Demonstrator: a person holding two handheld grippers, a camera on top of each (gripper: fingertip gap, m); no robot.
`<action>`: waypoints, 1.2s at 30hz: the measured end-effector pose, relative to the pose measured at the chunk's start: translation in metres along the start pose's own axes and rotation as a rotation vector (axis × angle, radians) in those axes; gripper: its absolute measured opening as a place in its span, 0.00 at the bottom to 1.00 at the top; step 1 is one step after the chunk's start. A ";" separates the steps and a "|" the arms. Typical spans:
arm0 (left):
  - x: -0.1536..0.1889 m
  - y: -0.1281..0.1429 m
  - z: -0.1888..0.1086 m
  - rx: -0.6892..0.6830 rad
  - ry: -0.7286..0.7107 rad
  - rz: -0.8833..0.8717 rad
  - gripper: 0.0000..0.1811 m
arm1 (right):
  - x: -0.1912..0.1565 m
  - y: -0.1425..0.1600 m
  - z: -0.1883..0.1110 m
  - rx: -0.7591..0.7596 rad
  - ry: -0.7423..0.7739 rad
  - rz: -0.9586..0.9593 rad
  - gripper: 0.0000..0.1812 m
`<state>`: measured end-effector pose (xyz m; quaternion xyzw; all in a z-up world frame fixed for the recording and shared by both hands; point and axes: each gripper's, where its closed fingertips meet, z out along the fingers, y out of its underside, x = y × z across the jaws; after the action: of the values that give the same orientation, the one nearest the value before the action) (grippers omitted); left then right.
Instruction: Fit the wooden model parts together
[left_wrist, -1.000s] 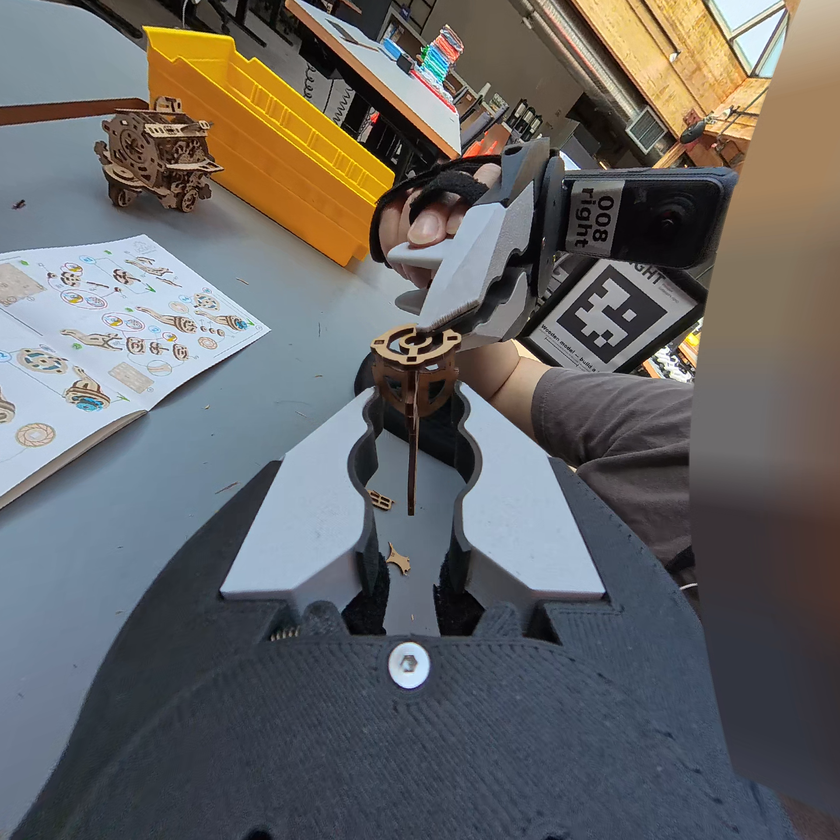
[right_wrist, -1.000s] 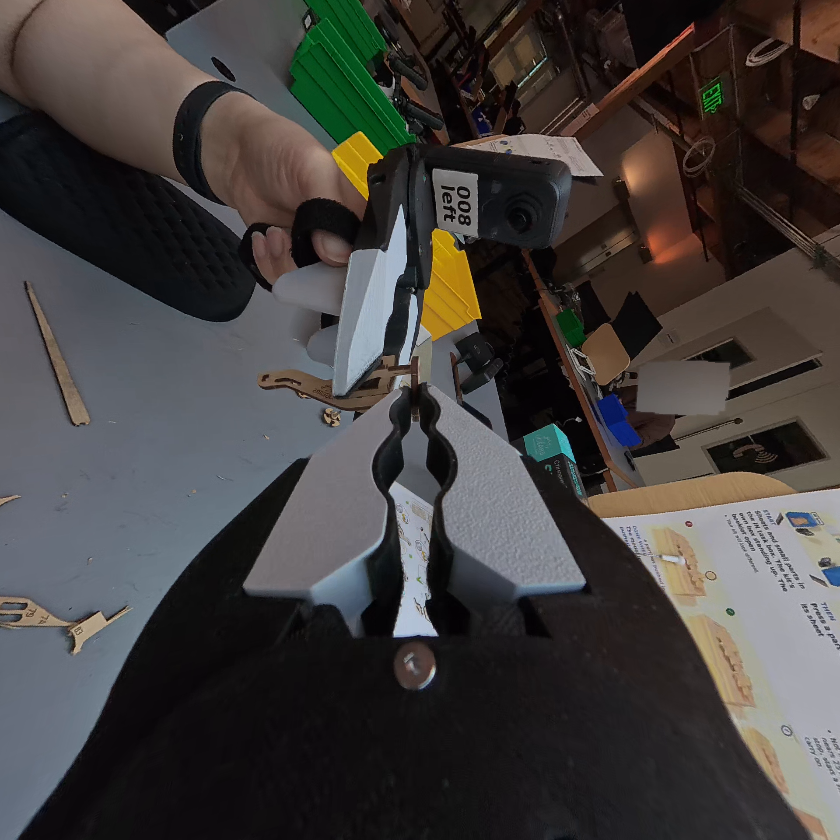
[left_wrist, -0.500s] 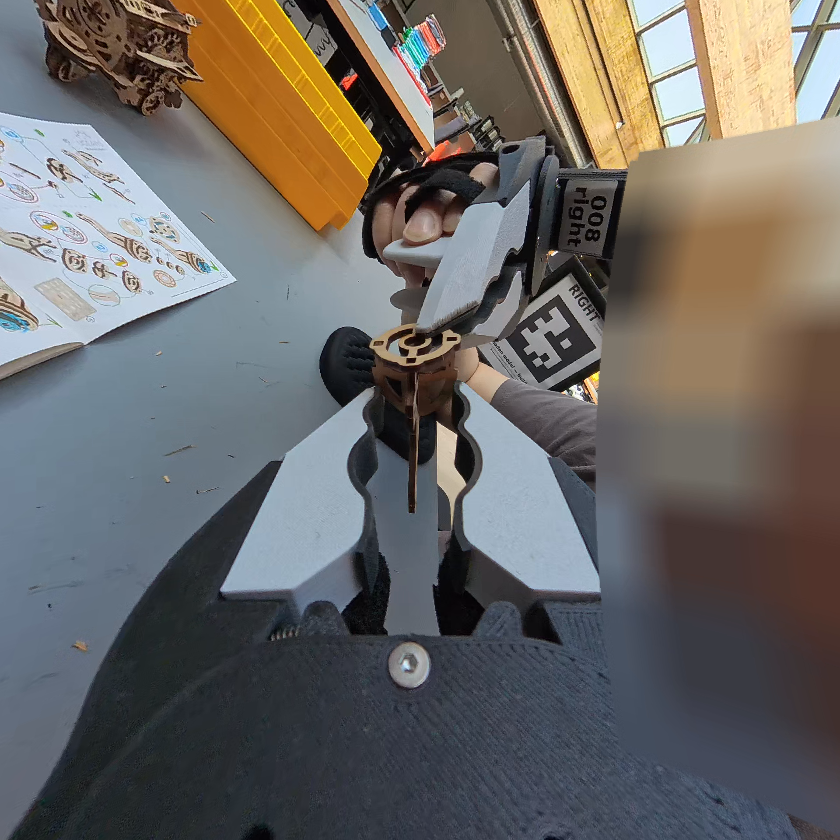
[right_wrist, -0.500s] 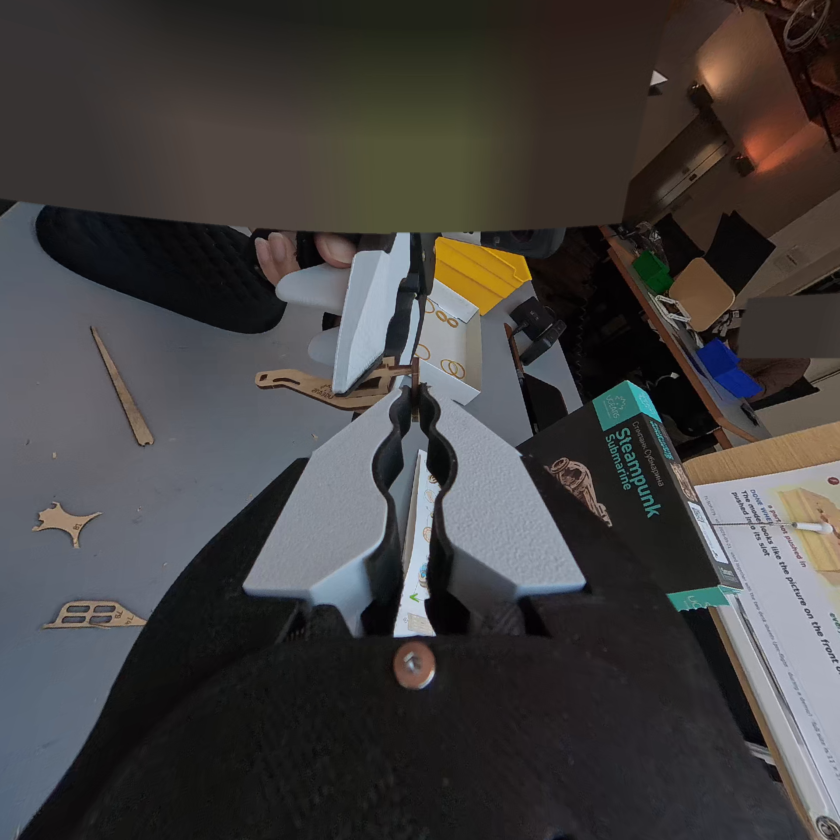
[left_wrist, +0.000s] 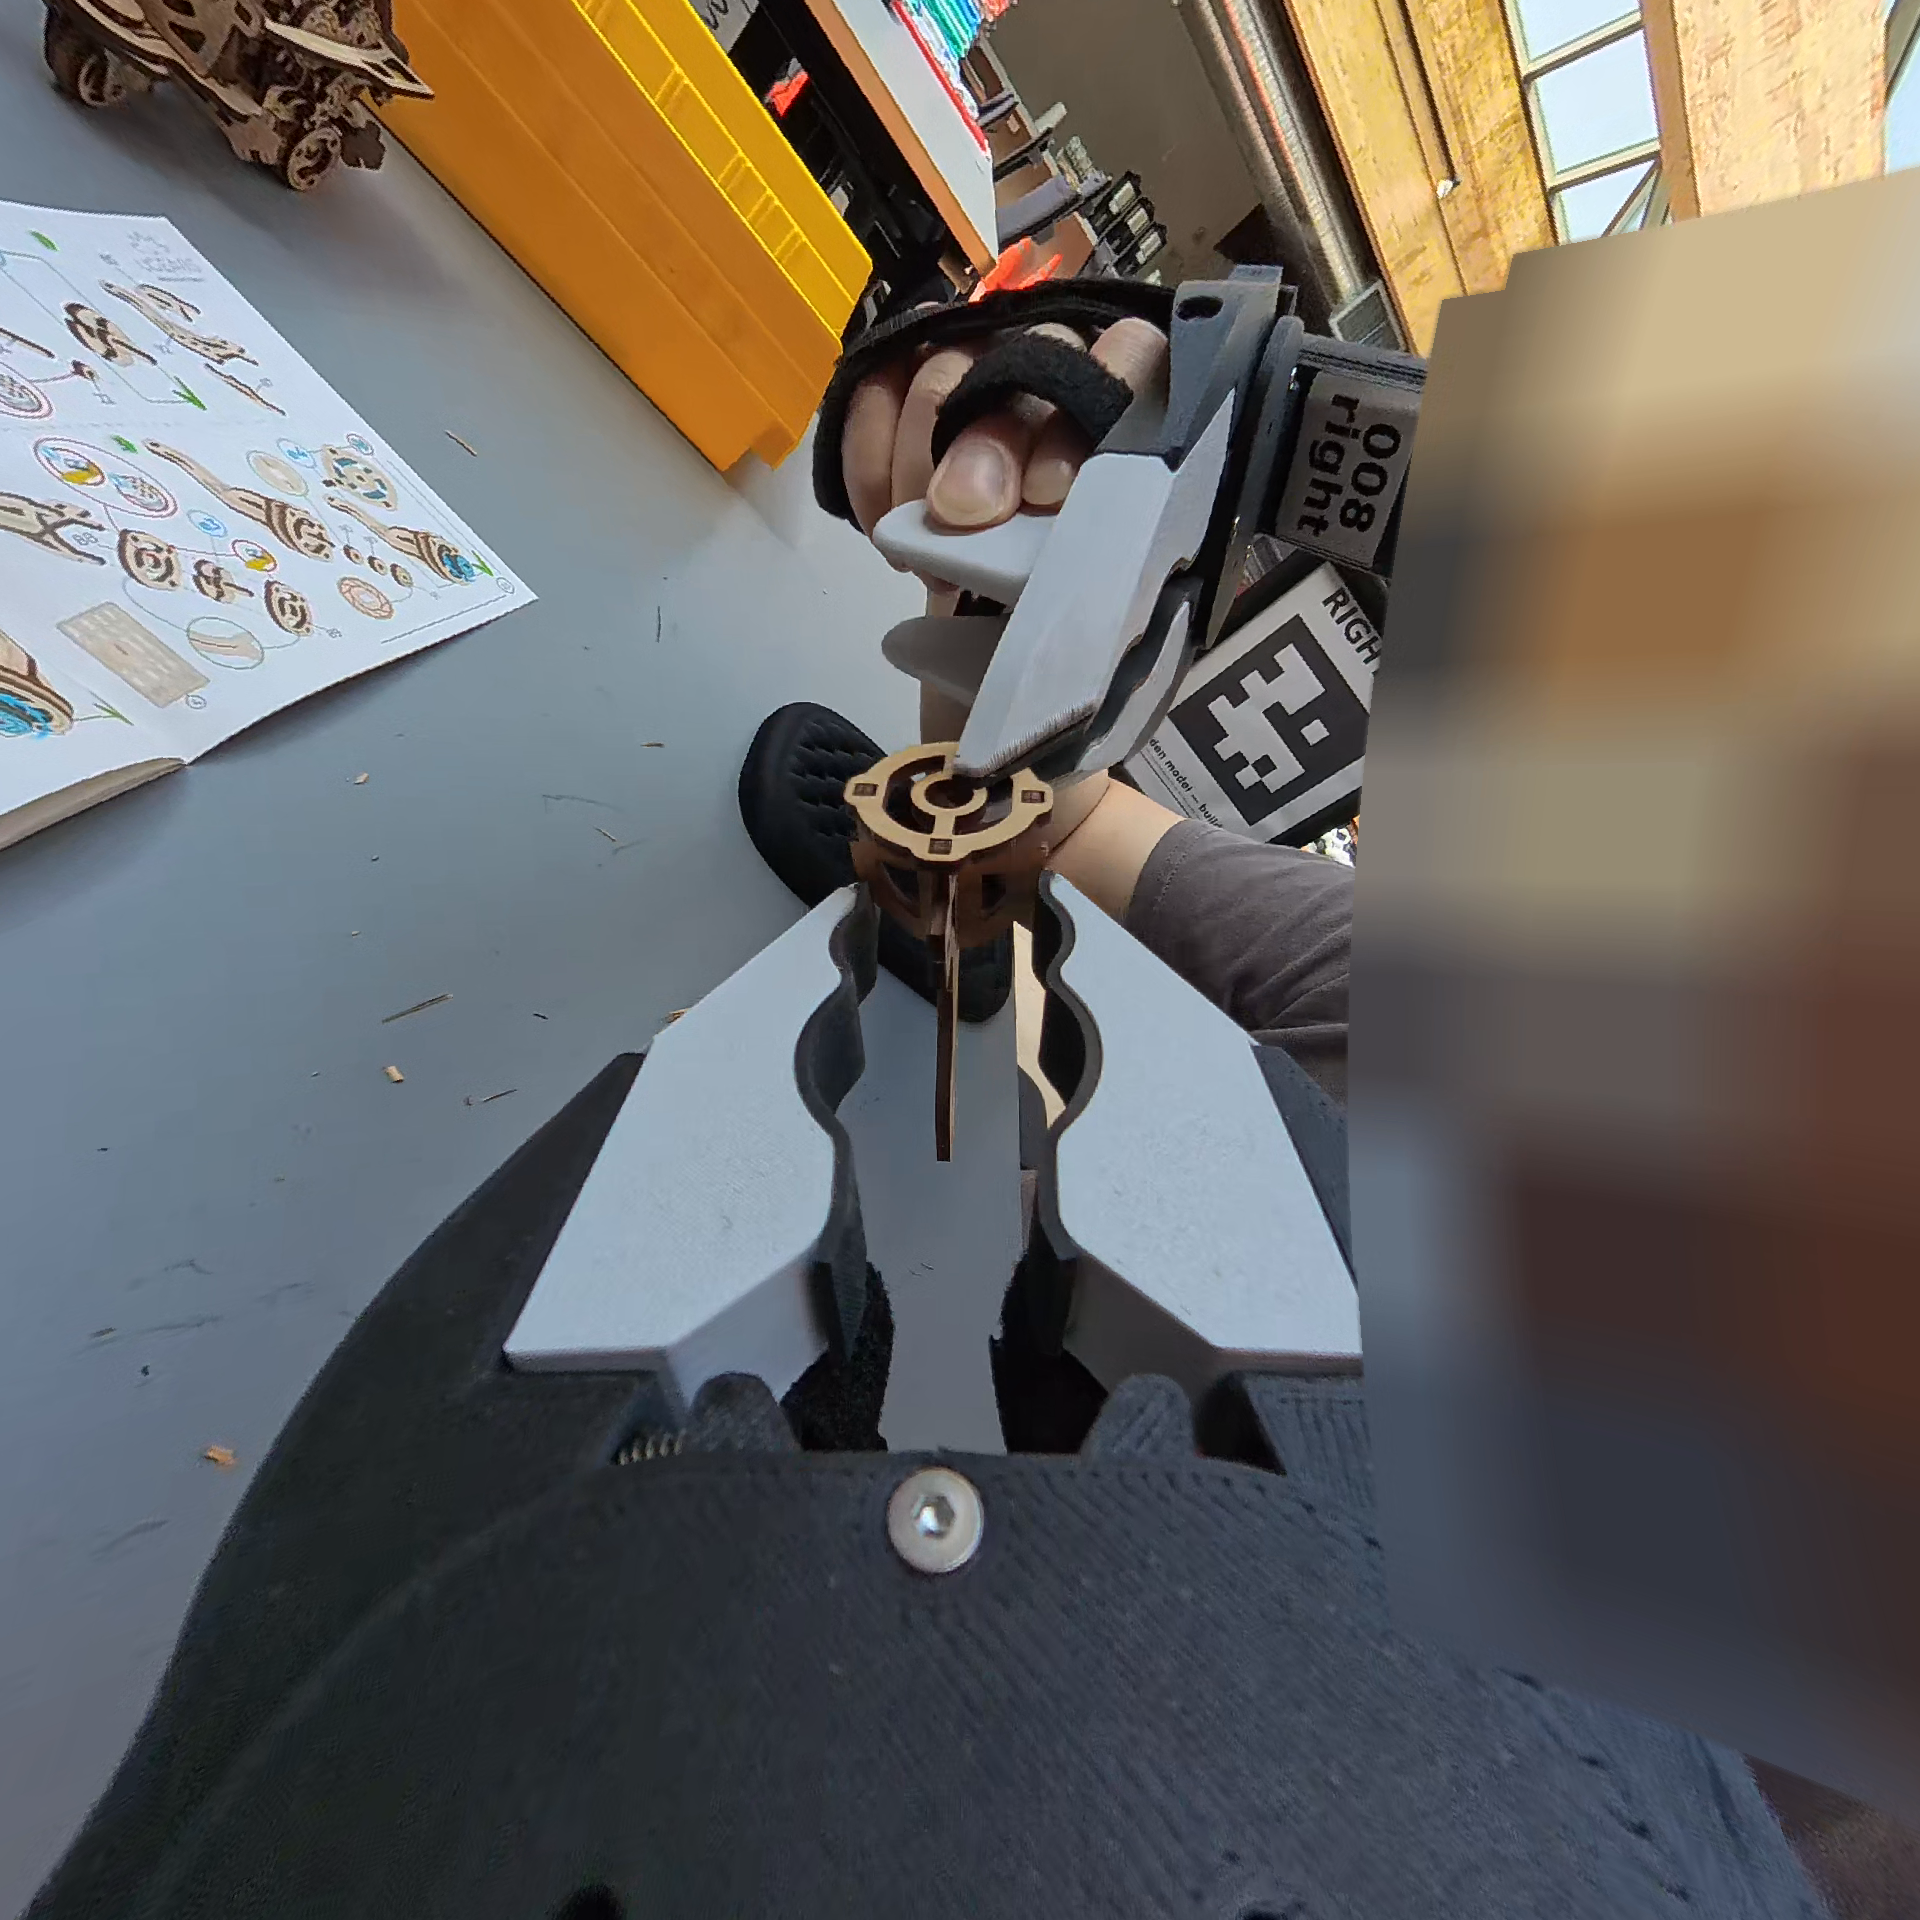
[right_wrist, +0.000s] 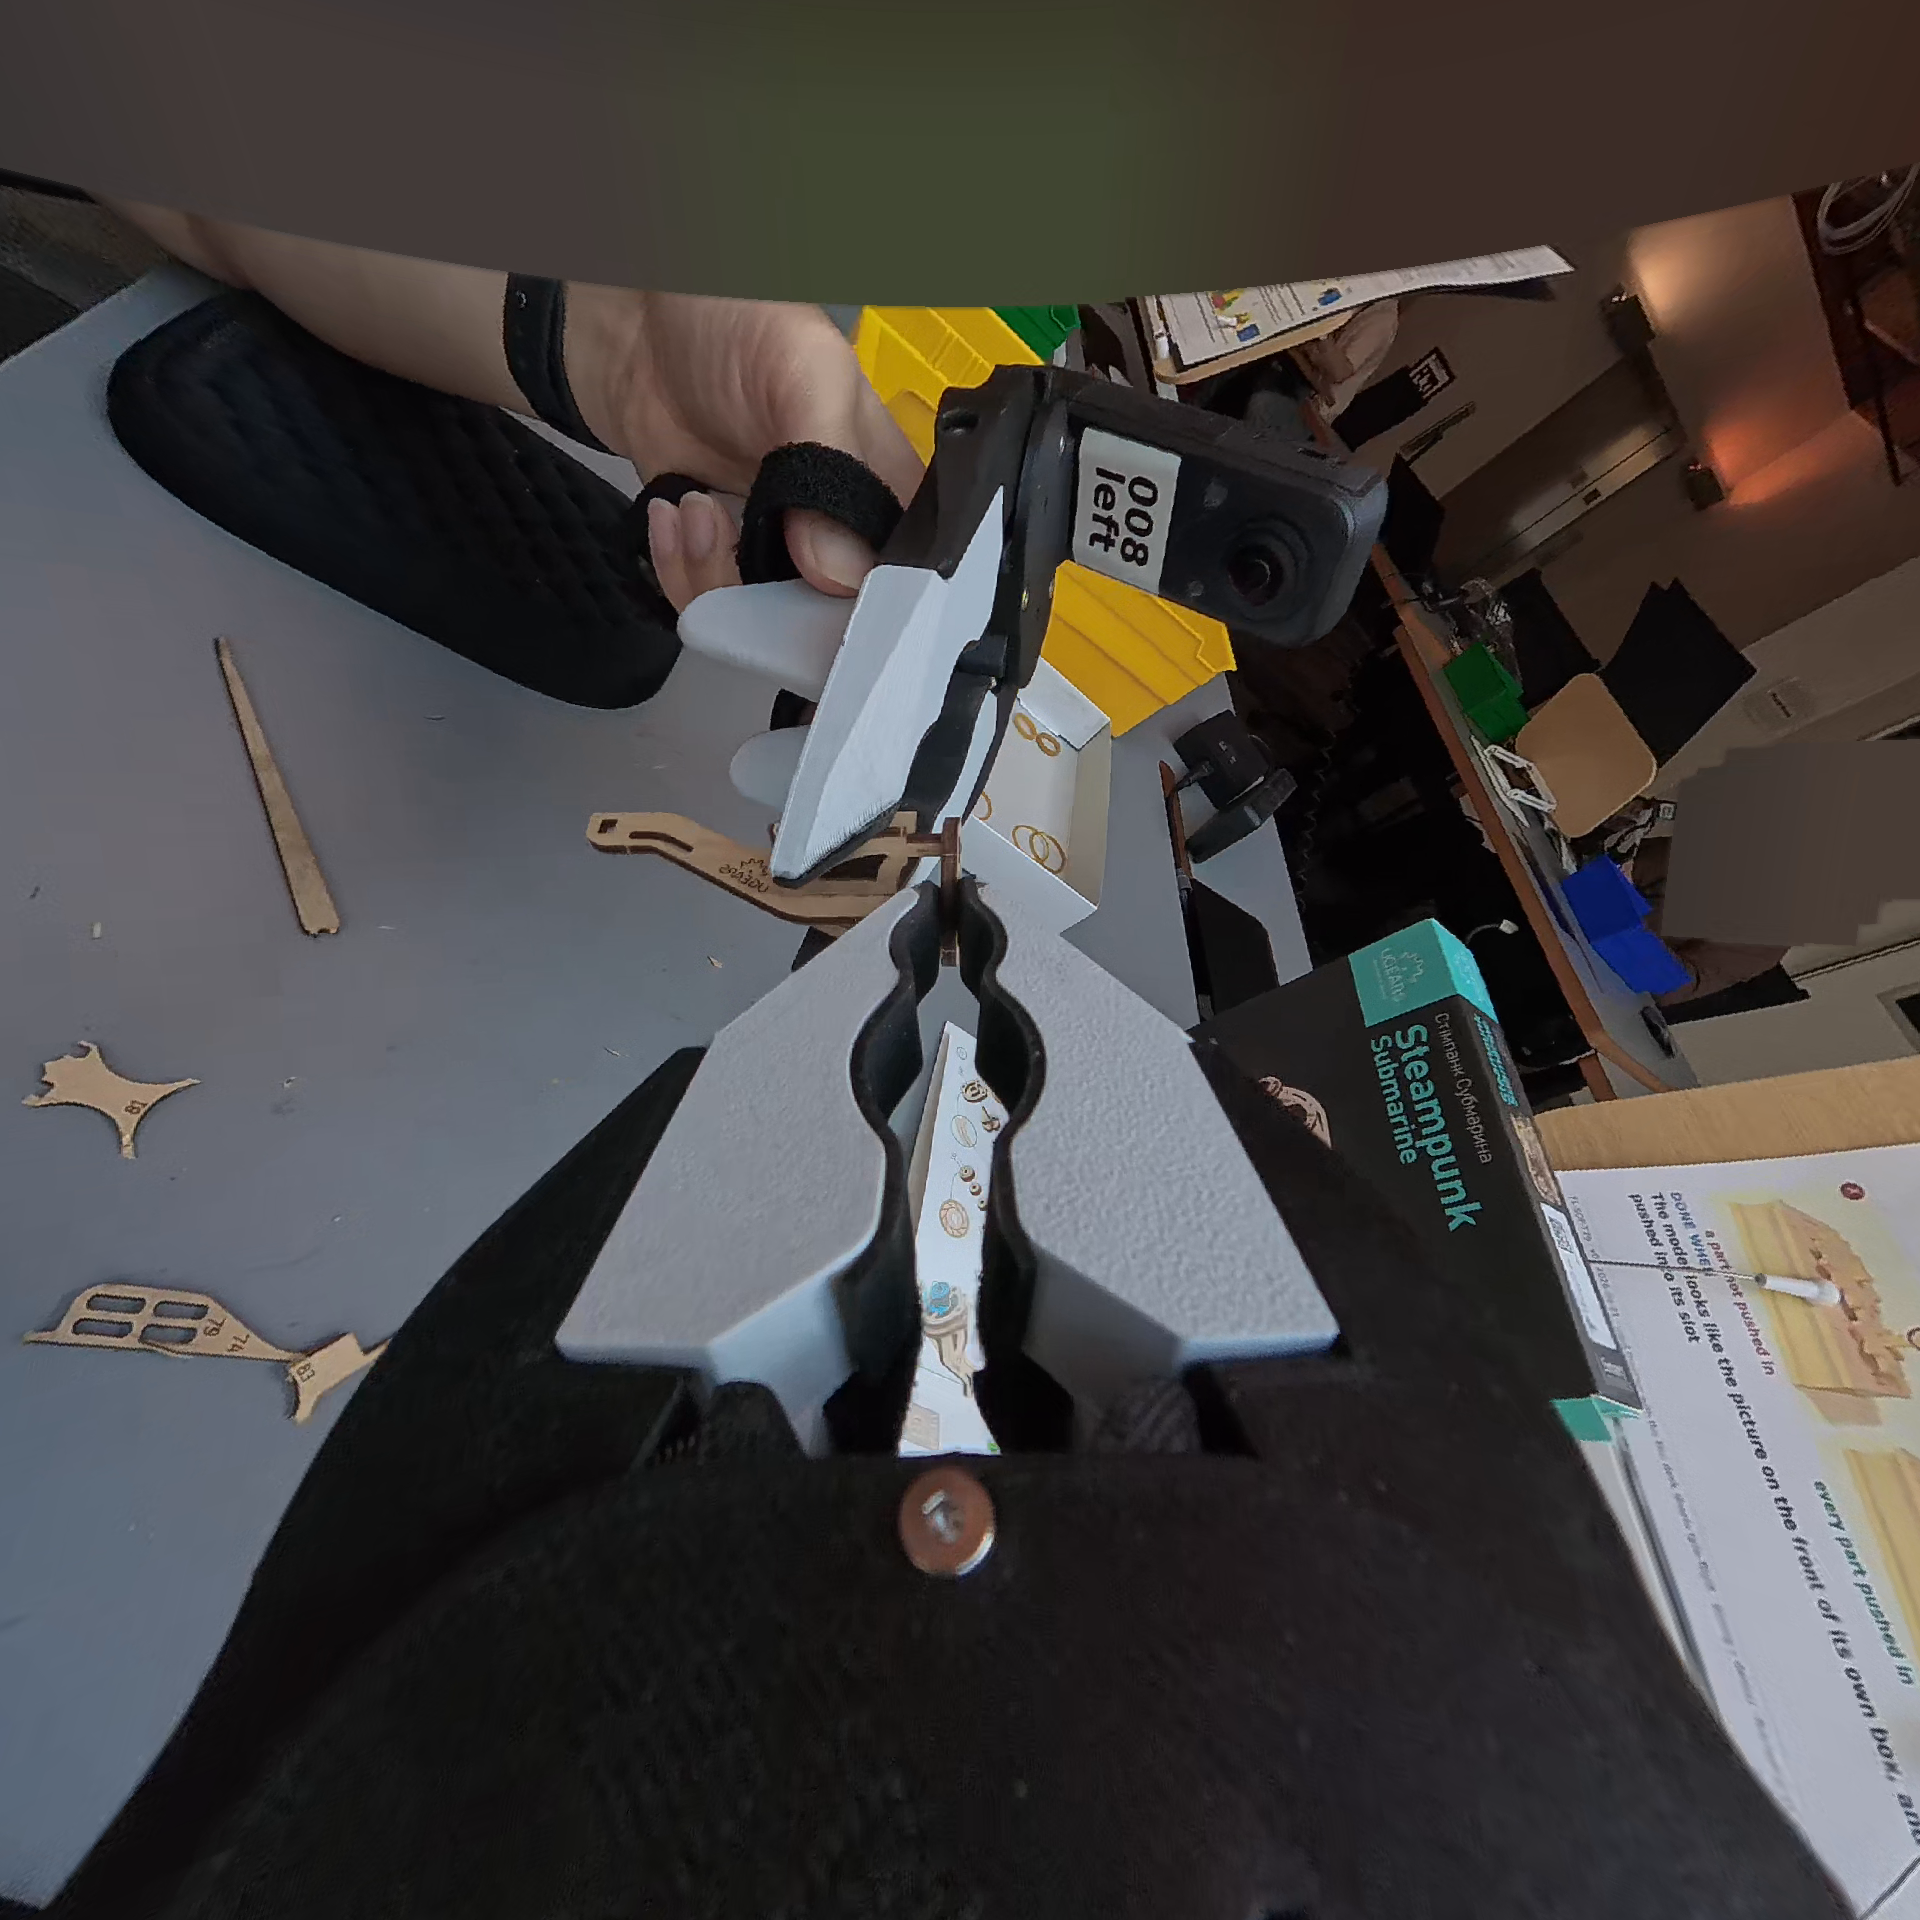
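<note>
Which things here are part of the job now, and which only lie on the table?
In the job:
- wooden ring assembly, held by left claw
- right claw, shut on that assembly's ring

Lying about:
- yellow bin
- instruction sheet
- finished wooden model
- wooden offcuts
- black box

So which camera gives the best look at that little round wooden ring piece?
The left wrist view: the wooden ring faces the camera, cutouts clear. The right wrist view catches it only edge-on, a thin sliver at the fingertips.
</note>
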<state>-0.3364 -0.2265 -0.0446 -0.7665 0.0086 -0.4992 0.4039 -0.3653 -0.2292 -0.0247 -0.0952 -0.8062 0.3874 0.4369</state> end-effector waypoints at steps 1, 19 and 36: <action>-0.001 0.001 0.000 -0.009 -0.017 0.018 0.16 | -0.001 0.000 0.000 -0.004 0.012 -0.048 0.01; 0.010 0.004 0.004 -0.084 -0.224 0.460 0.16 | -0.009 -0.020 -0.011 0.009 0.098 -0.396 0.02; 0.001 -0.032 -0.027 0.006 -0.654 0.884 0.16 | 0.038 -0.038 -0.035 0.242 0.160 0.117 0.14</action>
<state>-0.3691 -0.2219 -0.0194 -0.8040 0.2024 -0.0178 0.5588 -0.3541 -0.2172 0.0374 -0.1194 -0.7094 0.4977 0.4846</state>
